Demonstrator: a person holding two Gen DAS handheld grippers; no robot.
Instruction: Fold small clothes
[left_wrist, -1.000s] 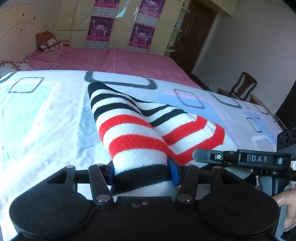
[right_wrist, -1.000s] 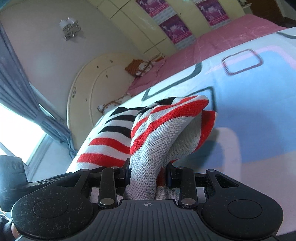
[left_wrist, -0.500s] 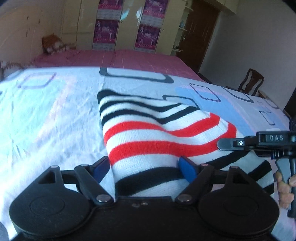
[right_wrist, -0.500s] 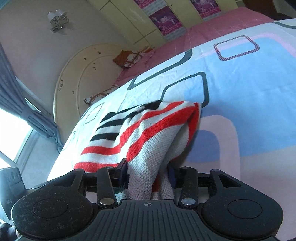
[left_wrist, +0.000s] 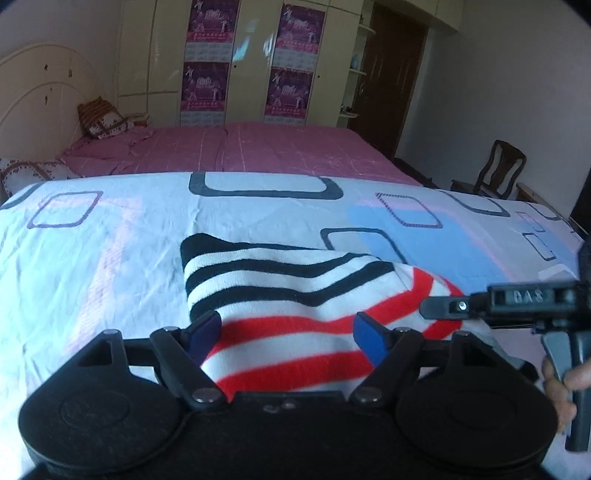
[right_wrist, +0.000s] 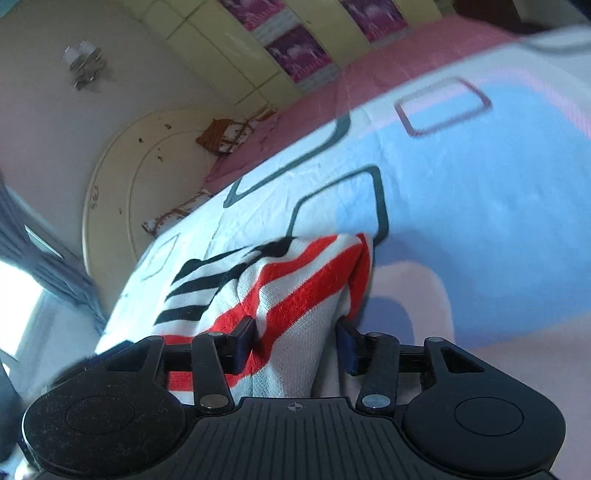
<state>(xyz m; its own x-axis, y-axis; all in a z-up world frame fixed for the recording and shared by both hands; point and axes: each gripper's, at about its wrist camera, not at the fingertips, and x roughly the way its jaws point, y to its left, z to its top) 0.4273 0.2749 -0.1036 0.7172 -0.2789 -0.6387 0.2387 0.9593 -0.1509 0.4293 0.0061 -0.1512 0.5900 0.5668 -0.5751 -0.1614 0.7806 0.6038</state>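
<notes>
Striped knitwear (left_wrist: 295, 291), a small garment banded in black, white and red, lies on the patterned bedsheet (left_wrist: 110, 229), its black-striped end farthest from the cameras and its red-striped end nearest. The left gripper (left_wrist: 288, 332) stands released over the near red bands: its blue pads (left_wrist: 203, 328) are spread wide, one by the garment's left edge, the other over the red stripes, with flat cloth between them and nothing pinched. The right gripper (right_wrist: 295, 339) is at the garment's right end, where the knit bunches upward into a ridge between the spread fingers; whether the pads (right_wrist: 243, 339) touch the cloth cannot be told, as the view is blurred. From the left wrist view the right gripper (left_wrist: 509, 306) reaches in over the garment's red right corner, with the person's hand (left_wrist: 557, 384) on its handle.

Around the garment the bedsheet is white with pale blue and pink patches and dark outlined rectangles, lightly creased. Beyond it, farther from the garment, stretches a pink bedspread (left_wrist: 240, 151) with a brown checked cushion (left_wrist: 101, 118) near the cream headboard (left_wrist: 37, 96). Behind the bed stand cream wardrobes carrying purple posters (left_wrist: 207, 55). A dark wooden door (left_wrist: 391, 74) and a wooden chair (left_wrist: 498, 170) sit to the right of the bed.
</notes>
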